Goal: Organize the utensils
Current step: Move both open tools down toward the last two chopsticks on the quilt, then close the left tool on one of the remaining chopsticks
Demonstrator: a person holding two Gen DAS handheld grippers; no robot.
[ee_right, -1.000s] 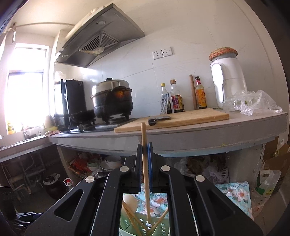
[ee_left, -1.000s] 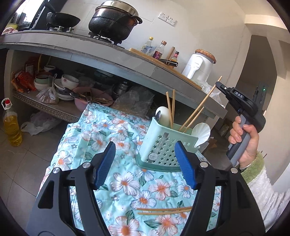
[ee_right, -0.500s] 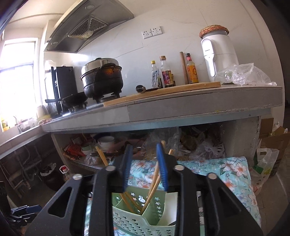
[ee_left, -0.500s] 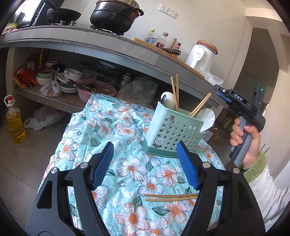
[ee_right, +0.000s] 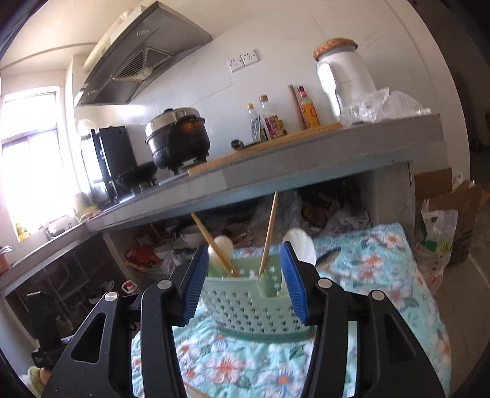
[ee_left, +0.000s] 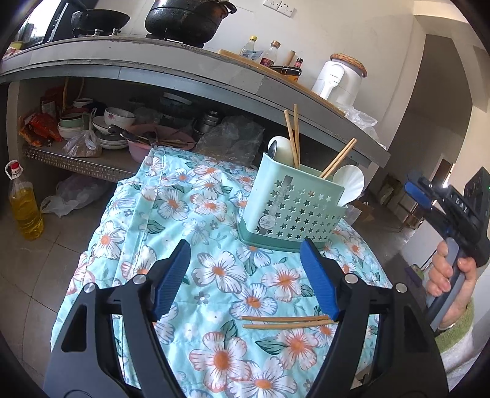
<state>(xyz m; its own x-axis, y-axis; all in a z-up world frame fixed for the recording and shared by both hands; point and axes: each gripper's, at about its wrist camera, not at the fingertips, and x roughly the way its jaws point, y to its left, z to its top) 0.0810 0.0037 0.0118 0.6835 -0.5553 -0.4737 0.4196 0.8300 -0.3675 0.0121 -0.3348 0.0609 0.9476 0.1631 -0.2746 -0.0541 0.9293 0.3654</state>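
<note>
A mint green utensil basket [ee_left: 294,211] with star holes stands on the floral cloth [ee_left: 190,220]. It holds several wooden chopsticks [ee_left: 294,134] and white spoons [ee_left: 349,180]. Two loose chopsticks [ee_left: 284,322] lie on the cloth near my left gripper's right finger. My left gripper [ee_left: 245,275] is open and empty, in front of the basket. My right gripper [ee_right: 242,281] is open and empty, just before the basket [ee_right: 245,303]; it shows at the right in the left wrist view [ee_left: 428,199].
A grey counter [ee_left: 183,70] with a black pot [ee_left: 186,18], bottles and a white appliance [ee_left: 340,76] runs behind. Bowls [ee_left: 116,119] and bags fill the shelf below. An oil bottle [ee_left: 24,205] stands on the floor at left.
My right gripper let go of the chopstick into the basket, opened wide, and drew back and down. My left gripper pulled back slightly, so the basket sits further off.
</note>
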